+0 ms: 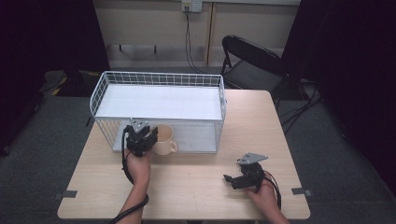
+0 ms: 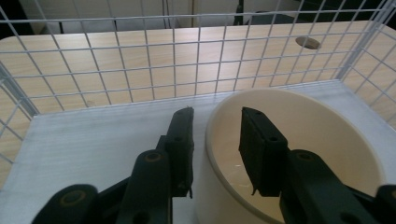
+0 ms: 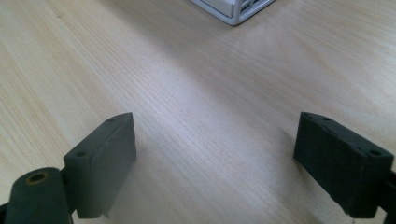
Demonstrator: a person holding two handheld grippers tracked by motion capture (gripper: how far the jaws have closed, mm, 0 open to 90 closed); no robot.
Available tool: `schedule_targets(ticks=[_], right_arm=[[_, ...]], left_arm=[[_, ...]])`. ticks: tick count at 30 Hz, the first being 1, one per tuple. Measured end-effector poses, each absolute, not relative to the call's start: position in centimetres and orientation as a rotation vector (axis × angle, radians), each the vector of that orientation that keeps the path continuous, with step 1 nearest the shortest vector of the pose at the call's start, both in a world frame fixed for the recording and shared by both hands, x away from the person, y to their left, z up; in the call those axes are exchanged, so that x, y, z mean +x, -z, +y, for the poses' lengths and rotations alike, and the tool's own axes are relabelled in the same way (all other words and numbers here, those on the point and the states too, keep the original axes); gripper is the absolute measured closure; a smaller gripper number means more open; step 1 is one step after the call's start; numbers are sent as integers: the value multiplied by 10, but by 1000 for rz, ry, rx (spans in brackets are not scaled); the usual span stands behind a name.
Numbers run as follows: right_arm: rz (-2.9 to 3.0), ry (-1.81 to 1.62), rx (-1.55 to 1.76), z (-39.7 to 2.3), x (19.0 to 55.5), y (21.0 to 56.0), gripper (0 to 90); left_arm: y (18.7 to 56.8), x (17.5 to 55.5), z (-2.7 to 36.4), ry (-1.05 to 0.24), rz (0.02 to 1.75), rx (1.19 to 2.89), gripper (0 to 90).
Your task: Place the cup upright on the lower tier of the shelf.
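Nearest the high camera, the person's two forearms come up over the near edge of the pale wooden table point(image 1: 196, 186), the biggest thing in reach. On its far half stands a white wire rack point(image 1: 159, 79) with an upper white shelf that lies bare and a lower white floor board point(image 2: 93, 140), open toward the person. A cream mug point(image 1: 164, 139) stands upright at the front of that lower level, its handle turned toward the near right, and nothing can be seen inside it but its glossy pale wall. The left gripper point(image 1: 148, 136) straddles the mug's wall at its left side: in the left gripper view one black jaw stands outside the rim and the other inside the cup, with a visible gap on each side of the rim, so the tongs are slightly parted and not pressing on the mug point(image 2: 299, 154). The right gripper point(image 1: 232, 179) rests low over the bare wood at the near right, well apart from the rack, its jaws spread wide with only table grain between them.
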State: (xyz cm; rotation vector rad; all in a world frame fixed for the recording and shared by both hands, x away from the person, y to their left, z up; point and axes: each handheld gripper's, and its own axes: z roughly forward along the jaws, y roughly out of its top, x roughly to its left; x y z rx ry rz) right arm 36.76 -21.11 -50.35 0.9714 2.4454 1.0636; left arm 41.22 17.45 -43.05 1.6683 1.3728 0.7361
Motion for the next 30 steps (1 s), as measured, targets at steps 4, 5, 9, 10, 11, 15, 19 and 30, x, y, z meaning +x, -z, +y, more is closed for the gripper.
schedule_targets(ticks=[4,5,9,10,11,15,19,30], right_arm=[[2446,-1064,971,-211,368,504,122],[2445,-1064,971,-211,368,504,122],[2446,-1064,971,-211,368,504,122],[2446,-1064,971,-211,368,504,122],[2446,-1064,971,-211,368,504,122],[2446,-1064,971,-211,368,504,122],[2446,-1064,971,-211,368,504,122],[2445,-1064,972,-211,368,504,123]], left_arm=[[428,409,177,-714,1380,1680,554],[428,408,178,-707,1380,1673,513],[425,404,181,-685,1360,1682,434],[424,402,182,-672,1359,1685,410],[424,401,182,-663,1355,1679,392],[421,393,185,-654,1313,1699,342],[415,385,185,-652,1266,1710,324],[416,366,185,-626,1208,1736,304]])
